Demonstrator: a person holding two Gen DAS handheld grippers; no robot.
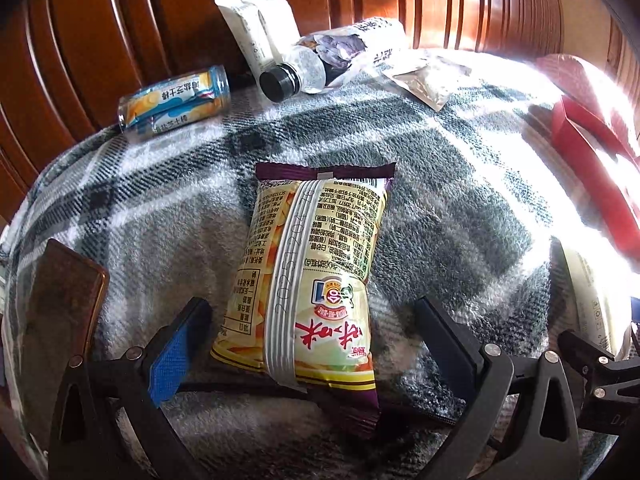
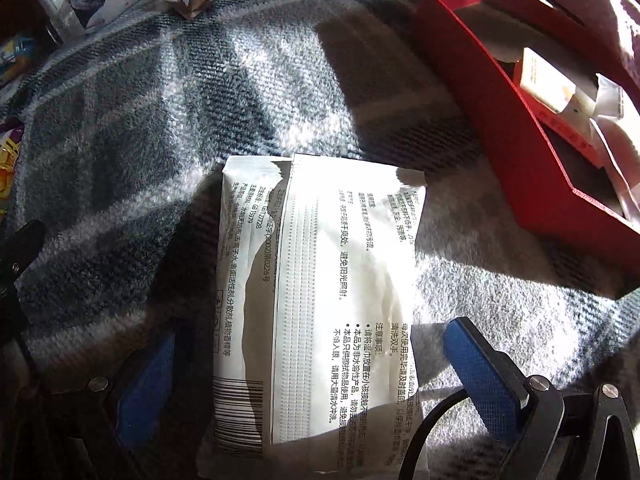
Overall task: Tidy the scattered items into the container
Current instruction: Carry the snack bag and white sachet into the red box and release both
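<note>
We have both claws spread wide over a plaid blanket (image 1: 440,152), and neither one holds anything yet. Our left claw (image 1: 316,344) straddles the near end of a yellow snack bag (image 1: 316,264) that lies flat on the blanket, with a gap to each finger; our right claw (image 2: 316,376) stands in the same way around a white wet wipes pack (image 2: 320,300). The container, a red box (image 2: 520,152), sits to the right of the wipes pack, near it, and already has some small packets inside. More items wait at the far edge by the wooden backrest: a canister (image 1: 172,100) on its side, a bottle with a black cap (image 1: 292,72), a white tube (image 1: 256,28), a crumpled bag (image 1: 360,40) and a flat foil sachet (image 1: 424,80). We think the main risk is the grip itself. Both packs are soft and smooth, so closing only on the near end may let them fold or slide out on the way. The fluffy blanket may also be pinched together with the pack. Strong sunlight washes out the box in the left view, so judging its rim there is difficult
</note>
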